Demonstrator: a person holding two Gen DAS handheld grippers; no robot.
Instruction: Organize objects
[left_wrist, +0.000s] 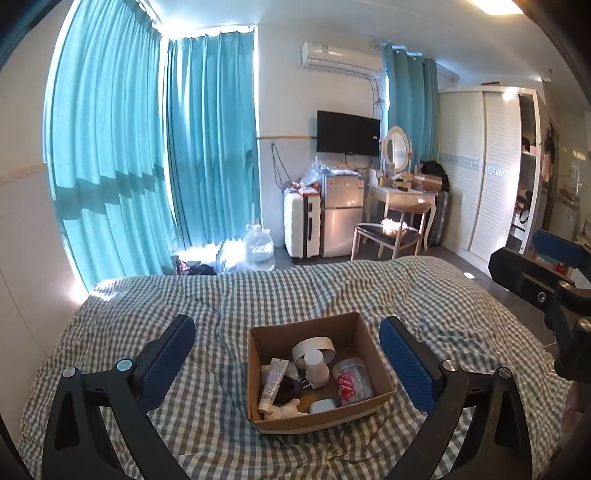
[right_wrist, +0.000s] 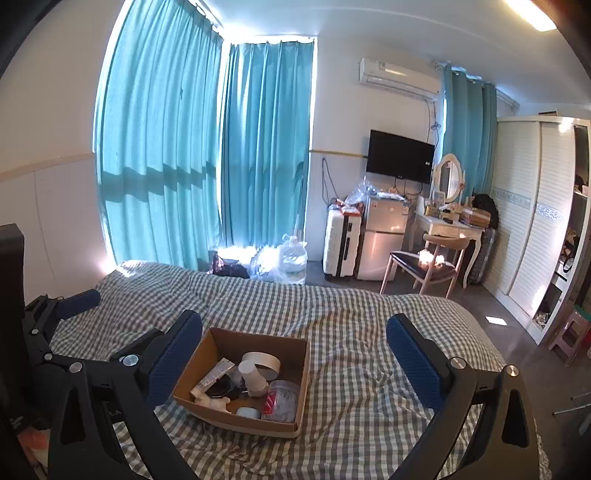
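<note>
An open cardboard box (left_wrist: 258, 373) sits on the checked bed cover. It holds a roll of tape (left_wrist: 314, 347), a white bottle (left_wrist: 317, 367), a tube (left_wrist: 273, 380), a clear jar with a red label (left_wrist: 351, 380), a black round item and a few small pale things. My left gripper (left_wrist: 287, 322) hangs open above and in front of the box, nothing between its blue pads. In the right wrist view the box (right_wrist: 255, 338) lies low and left of centre. My right gripper (right_wrist: 294, 319) is open and empty too. Each gripper's blue pad shows at the other view's edge (left_wrist: 557, 247) (right_wrist: 79, 301).
The bed (right_wrist: 369, 332) fills the foreground. Beyond its far edge are teal curtains (left_wrist: 207, 147), a water jug (left_wrist: 260, 249), a white suitcase (left_wrist: 301, 225), a small fridge (left_wrist: 340, 214), a chair (left_wrist: 388, 232) at a dressing table, and a white wardrobe (left_wrist: 480, 166). A pink stool (right_wrist: 572, 332) stands on the floor at right.
</note>
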